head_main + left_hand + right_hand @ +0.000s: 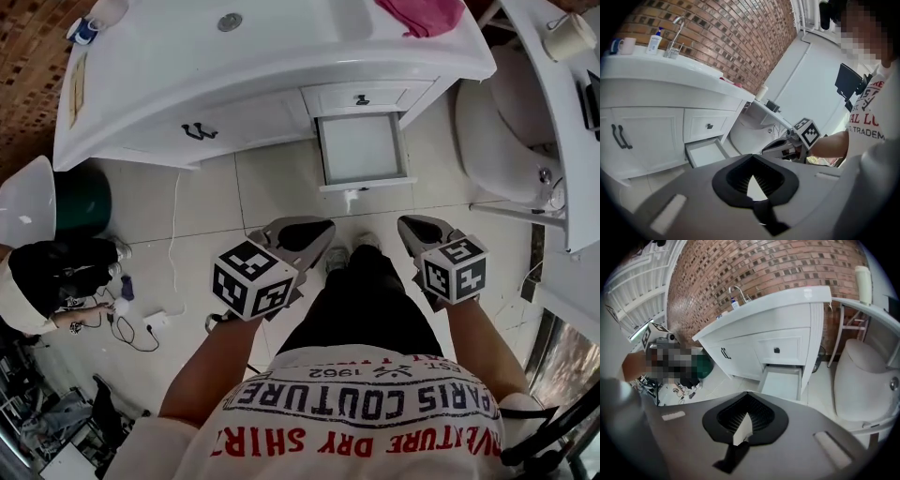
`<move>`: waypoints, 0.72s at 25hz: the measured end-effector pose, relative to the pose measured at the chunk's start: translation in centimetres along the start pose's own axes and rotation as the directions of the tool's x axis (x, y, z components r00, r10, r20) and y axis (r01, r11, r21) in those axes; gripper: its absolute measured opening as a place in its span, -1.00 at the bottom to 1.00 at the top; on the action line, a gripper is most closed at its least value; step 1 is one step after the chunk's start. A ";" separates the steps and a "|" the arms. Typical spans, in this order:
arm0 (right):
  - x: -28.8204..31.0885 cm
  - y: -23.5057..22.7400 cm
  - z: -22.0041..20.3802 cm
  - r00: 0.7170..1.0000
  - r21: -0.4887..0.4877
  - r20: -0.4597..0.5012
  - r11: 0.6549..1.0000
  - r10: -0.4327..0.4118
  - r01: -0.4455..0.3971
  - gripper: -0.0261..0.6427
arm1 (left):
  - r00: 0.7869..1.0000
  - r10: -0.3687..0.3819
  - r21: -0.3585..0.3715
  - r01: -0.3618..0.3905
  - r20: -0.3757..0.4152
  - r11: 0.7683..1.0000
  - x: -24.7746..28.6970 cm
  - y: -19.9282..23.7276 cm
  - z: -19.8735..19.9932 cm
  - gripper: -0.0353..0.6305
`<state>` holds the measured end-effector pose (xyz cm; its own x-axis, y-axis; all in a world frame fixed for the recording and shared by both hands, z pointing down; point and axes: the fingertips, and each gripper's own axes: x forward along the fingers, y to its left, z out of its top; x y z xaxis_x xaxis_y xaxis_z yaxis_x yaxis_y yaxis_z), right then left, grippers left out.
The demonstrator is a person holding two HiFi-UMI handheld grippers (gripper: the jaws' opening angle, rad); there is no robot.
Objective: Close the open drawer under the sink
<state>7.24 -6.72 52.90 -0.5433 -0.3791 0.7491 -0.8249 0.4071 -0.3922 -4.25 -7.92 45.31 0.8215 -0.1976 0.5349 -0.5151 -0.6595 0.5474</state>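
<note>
The white vanity (281,70) stands ahead with its lower right drawer (361,148) pulled out over the tiled floor; the drawer looks bare inside. The small drawer above it, with a dark knob (362,99), is closed. Both grippers hang in front of my body, well short of the drawer. My left gripper (314,229) is shut and holds nothing; my right gripper (412,229) is the same. The open drawer (705,152) shows left of centre in the left gripper view, beyond the left gripper (754,183). In the right gripper view the drawer (783,380) lies just past the right gripper (746,420).
A white toilet (506,141) stands right of the drawer. A green bin (80,202) sits left of the vanity, and a crouching person (37,272) with cables (131,323) on the floor is at far left. A pink cloth (422,14) lies on the counter.
</note>
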 end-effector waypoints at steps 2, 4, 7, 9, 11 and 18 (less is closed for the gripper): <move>2.8 -2.8 -2.0 0.999 0.020 -0.030 0.999 -0.034 0.035 -0.90 | 1.000 0.016 -0.011 -0.016 -0.012 1.000 1.2 1.3 -1.1 -0.92; 6.1 -5.3 -4.6 0.995 0.016 -0.077 0.998 -0.059 0.060 -0.90 | 0.999 0.034 -0.040 -0.035 -0.022 0.999 2.4 2.5 -2.8 -0.92; 11.2 -8.9 -8.0 0.985 -0.001 -0.145 0.996 -0.092 0.093 -0.90 | 0.998 0.052 -0.088 -0.055 -0.029 0.995 4.1 4.5 -5.3 -0.92; 14.3 -11.2 -9.4 0.979 0.004 -0.175 0.994 -0.105 0.107 -0.90 | 0.998 0.057 -0.102 -0.059 -0.016 0.993 5.4 5.9 -6.2 -0.92; 16.9 -12.7 -10.5 0.974 0.048 -0.203 0.993 -0.100 0.111 -0.90 | 0.998 0.061 -0.113 -0.061 -0.003 0.992 6.4 7.1 -7.1 -0.92; 22.2 -15.2 -12.2 0.968 0.185 -0.231 0.972 -0.102 0.147 -0.90 | 0.997 0.081 -0.131 -0.082 -0.013 0.988 8.9 10.4 -10.2 -0.92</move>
<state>9.67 -11.19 81.97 -0.4055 -0.2164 0.8881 -0.9101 0.1866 -0.3700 -4.78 -9.10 62.28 0.7738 -0.2410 0.5857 -0.6084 -0.5400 0.5816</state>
